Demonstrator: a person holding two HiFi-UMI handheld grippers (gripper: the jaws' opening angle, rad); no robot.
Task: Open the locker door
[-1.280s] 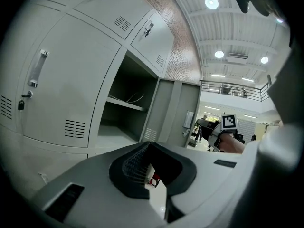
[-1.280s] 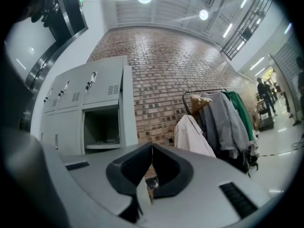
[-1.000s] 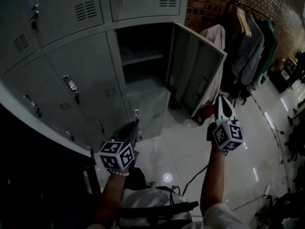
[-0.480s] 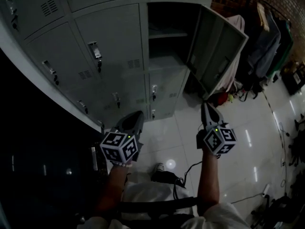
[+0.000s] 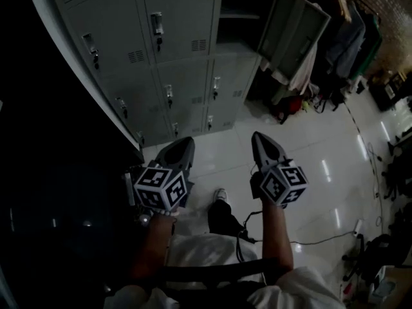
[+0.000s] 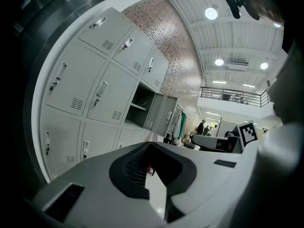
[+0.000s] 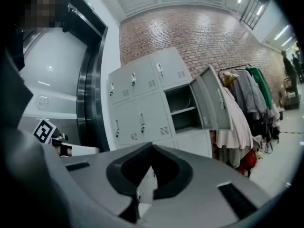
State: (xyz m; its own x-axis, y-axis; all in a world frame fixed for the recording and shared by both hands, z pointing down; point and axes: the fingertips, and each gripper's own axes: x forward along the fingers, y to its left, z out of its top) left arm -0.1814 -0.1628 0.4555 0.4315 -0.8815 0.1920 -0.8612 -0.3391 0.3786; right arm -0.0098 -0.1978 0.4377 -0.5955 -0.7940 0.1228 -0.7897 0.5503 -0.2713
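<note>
The grey locker bank (image 5: 174, 50) stands at the top of the head view. One upper compartment (image 7: 183, 108) is open, and its door (image 5: 293, 28) (image 7: 211, 103) (image 6: 161, 118) is swung out to the right. Both grippers hang low over the white tiled floor, well back from the lockers. My left gripper (image 5: 179, 148) (image 6: 151, 144) is shut with nothing in it. My right gripper (image 5: 262, 143) (image 7: 152, 145) is also shut and empty, and it points toward the locker bank, apart from the door.
A rack of hanging clothes (image 5: 347, 31) (image 7: 247, 99) stands right of the open door. A black cable (image 5: 302, 240) runs across the floor at the right. A dark steel-framed doorway (image 7: 90, 99) is left of the lockers. People (image 6: 202, 126) stand far off.
The head view has drawn back and down from the lockers. Both grippers have dropped lower. The right gripper has moved away from the open door's edge, and the door stays open.
</note>
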